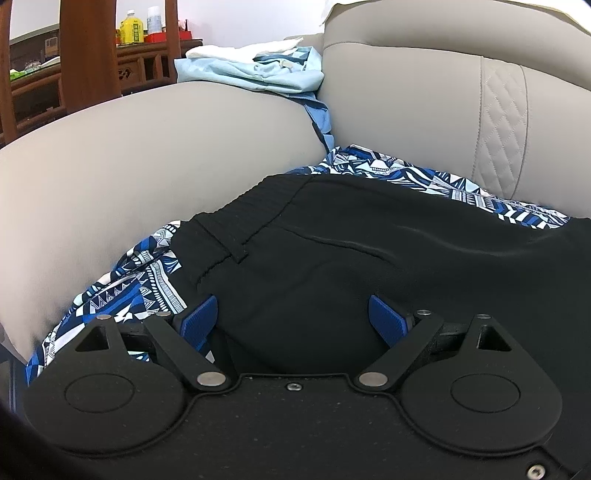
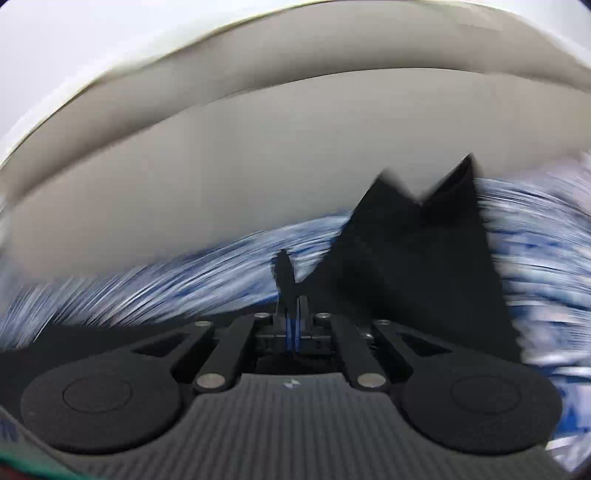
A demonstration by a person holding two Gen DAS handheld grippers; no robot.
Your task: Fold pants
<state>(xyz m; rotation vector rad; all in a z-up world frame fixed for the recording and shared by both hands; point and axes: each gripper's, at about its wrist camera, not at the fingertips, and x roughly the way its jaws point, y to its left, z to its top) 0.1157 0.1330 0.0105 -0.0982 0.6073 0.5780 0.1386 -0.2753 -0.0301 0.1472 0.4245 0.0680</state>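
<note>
Black pants (image 1: 332,236) lie on a blue-and-white patterned cloth (image 1: 147,284) on a grey sofa seat. Their ribbed waistband (image 1: 236,218) is at the left. My left gripper (image 1: 291,321) is open just over the pants near the waistband, blue pads (image 1: 197,321) wide apart with black fabric between them. In the right wrist view my right gripper (image 2: 293,321) is shut on a black edge of the pants (image 2: 413,266), which rises in a peaked fold to the right. That view is blurred by motion.
The grey sofa armrest (image 1: 147,147) is at the left and the backrest (image 1: 424,110) behind. Light blue clothes (image 1: 258,74) sit on the armrest top. Wooden furniture with bottles (image 1: 133,33) stands far back left. The patterned cloth also shows in the right wrist view (image 2: 184,269).
</note>
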